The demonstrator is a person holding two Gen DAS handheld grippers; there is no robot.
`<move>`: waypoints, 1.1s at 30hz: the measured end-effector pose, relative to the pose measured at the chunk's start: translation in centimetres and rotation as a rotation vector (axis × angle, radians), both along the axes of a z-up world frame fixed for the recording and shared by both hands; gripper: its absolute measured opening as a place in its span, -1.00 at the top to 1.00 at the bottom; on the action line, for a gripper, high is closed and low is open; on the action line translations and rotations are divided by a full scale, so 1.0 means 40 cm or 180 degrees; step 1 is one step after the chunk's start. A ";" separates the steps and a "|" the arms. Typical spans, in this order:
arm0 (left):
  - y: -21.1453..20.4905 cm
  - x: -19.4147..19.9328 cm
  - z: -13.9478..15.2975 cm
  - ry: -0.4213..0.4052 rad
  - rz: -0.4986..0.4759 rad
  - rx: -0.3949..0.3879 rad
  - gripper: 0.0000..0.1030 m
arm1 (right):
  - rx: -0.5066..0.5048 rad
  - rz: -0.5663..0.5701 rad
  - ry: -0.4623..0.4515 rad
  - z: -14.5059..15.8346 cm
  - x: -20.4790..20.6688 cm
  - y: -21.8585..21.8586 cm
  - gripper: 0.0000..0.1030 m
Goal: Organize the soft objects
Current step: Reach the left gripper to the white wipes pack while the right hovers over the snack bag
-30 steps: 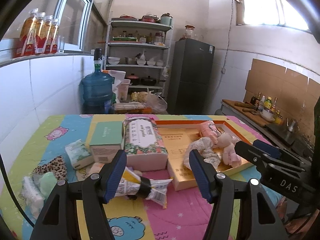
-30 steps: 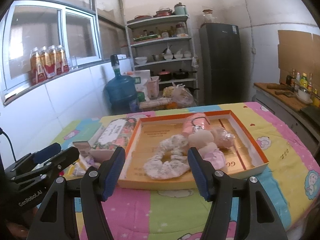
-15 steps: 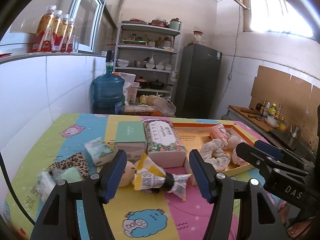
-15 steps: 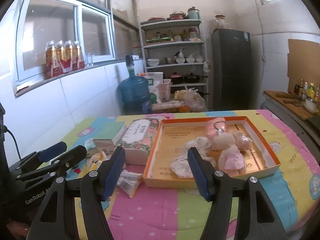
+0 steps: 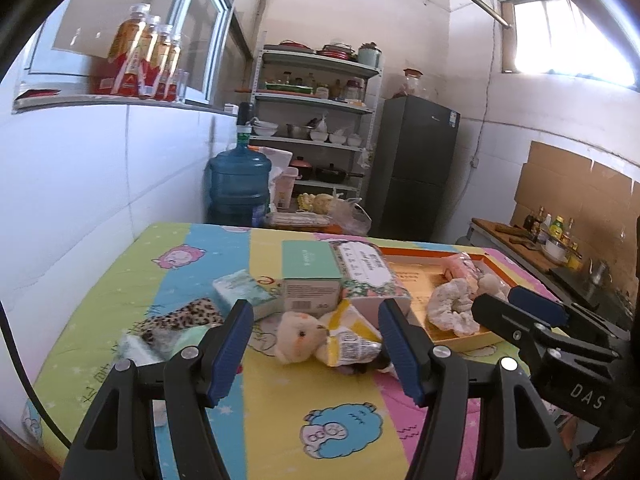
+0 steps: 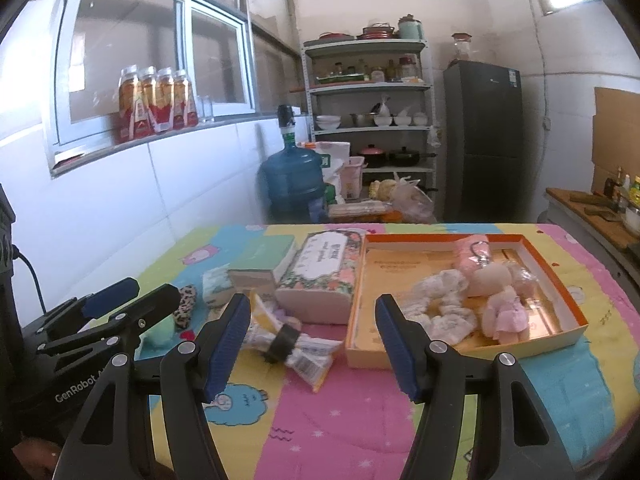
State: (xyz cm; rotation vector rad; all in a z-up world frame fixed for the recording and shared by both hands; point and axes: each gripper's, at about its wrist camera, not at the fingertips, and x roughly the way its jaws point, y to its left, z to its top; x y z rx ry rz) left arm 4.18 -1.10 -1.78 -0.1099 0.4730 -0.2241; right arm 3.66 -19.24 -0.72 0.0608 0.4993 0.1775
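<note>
Since we hold both claws back from the table, nothing is gripped at this moment.

Left claw: our left gripper (image 5: pixel 314 346) is spread, jaws apart with only air between them; it hangs above the near edge of the cloth.

Right claw: our right gripper (image 6: pixel 312 344) is likewise spread and empty, just beside the left one.

Tray: the orange tray (image 6: pixel 564 294) lies on the right of the table and already holds a white scrunchie (image 6: pixel 438 306), a pink doll (image 6: pixel 502 314) and a pink roll (image 6: pixel 470 250).

Loose soft things: a cream bear (image 5: pixel 298 338) and a crinkly packet (image 5: pixel 352 344) lie outside the tray, framed by the left jaws; a leopard scrunchie (image 5: pixel 184 316) and a tissue pack (image 5: pixel 244 290) lie further left.

Boxes: a green box (image 5: pixel 308 276) and a floral tissue box (image 6: pixel 320 276) sit against the tray's left wall.

What changed: over the last second both views have drawn back from the table, so the tray looks further off and more of the cloth shows.

Meaning: we judge one drop is done and the bear is the likely next pick.
</note>
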 end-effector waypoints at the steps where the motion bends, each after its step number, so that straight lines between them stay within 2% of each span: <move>1: 0.010 -0.002 -0.002 -0.0003 0.0020 -0.0011 -0.25 | -0.0014 0.0015 0.0001 0.000 -0.001 0.008 -0.30; 15: 0.150 -0.021 -0.056 0.0100 0.0353 -0.0083 -0.25 | -0.0120 0.0186 0.0108 -0.038 -0.003 0.090 -0.30; 27: 0.247 -0.066 -0.099 0.0047 0.0563 -0.0030 -0.25 | -0.0230 0.0385 0.0258 -0.089 0.024 0.155 -0.30; 33: 0.274 -0.057 -0.140 0.0170 0.0592 -0.0031 -0.25 | -0.0203 0.0515 0.0301 -0.105 0.040 0.183 -0.30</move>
